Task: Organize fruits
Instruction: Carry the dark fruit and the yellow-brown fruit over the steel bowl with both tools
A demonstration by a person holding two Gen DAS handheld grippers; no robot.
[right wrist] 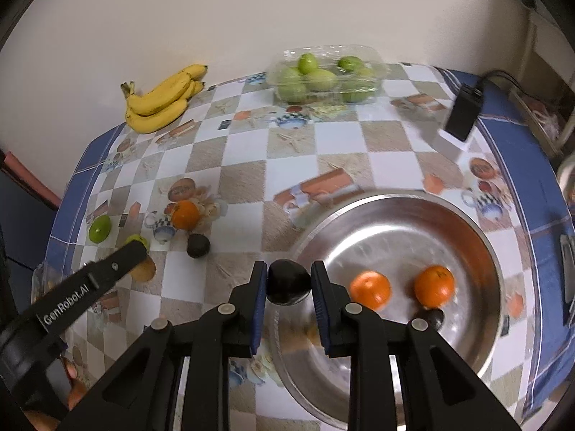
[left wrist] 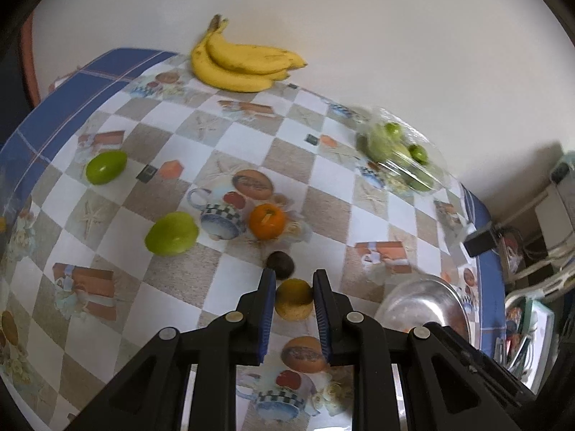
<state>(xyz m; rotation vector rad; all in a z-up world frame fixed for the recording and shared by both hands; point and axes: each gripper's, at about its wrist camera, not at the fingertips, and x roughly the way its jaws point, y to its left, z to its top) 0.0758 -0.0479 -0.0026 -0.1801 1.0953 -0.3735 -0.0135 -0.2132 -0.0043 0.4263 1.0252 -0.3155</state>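
Observation:
My left gripper (left wrist: 294, 276) is shut on a yellow-orange fruit (left wrist: 293, 300), held above the tablecloth. My right gripper (right wrist: 289, 267) is shut on a dark round fruit (right wrist: 287, 285) at the near left rim of the steel bowl (right wrist: 478, 237). In the bowl lie two oranges (right wrist: 371, 289) (right wrist: 434, 284) and a small dark fruit (right wrist: 431, 318). On the cloth rest an orange (left wrist: 267, 221), a dark fruit (left wrist: 281, 264), two green fruits (left wrist: 171, 233) (left wrist: 106, 167) and a banana bunch (left wrist: 242, 63). The left gripper's arm (right wrist: 93, 273) crosses the right wrist view at left.
A clear plastic box of green fruits (right wrist: 323, 75) stands at the table's far side by the wall. A black adapter on a white block (right wrist: 460, 115) sits near the right edge. The steel bowl's rim (left wrist: 424, 283) shows low right in the left wrist view.

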